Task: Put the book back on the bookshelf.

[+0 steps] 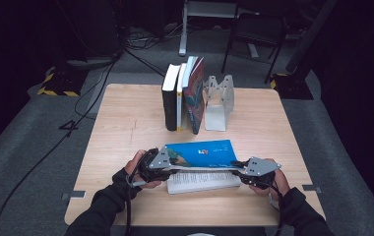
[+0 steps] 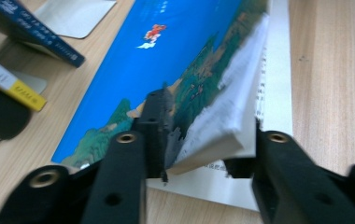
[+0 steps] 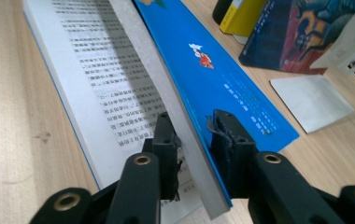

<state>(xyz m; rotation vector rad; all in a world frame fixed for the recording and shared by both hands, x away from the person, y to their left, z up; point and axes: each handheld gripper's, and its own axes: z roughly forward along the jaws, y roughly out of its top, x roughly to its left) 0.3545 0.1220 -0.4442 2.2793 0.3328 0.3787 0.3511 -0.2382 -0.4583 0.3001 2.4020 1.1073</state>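
Black jaws of the right gripper (image 3: 192,135) pinch the blue cover and thick half of the open book (image 1: 202,167), which lies at the near edge of the table (image 1: 126,123). Jaws of the left gripper (image 2: 203,140) pinch the same half at the other end. Closing the book looks like the step now. Next, both should swing that half over together.

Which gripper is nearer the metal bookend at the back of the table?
Right. The right gripper sits below the metal bookend; the left gripper is farther off to its left.
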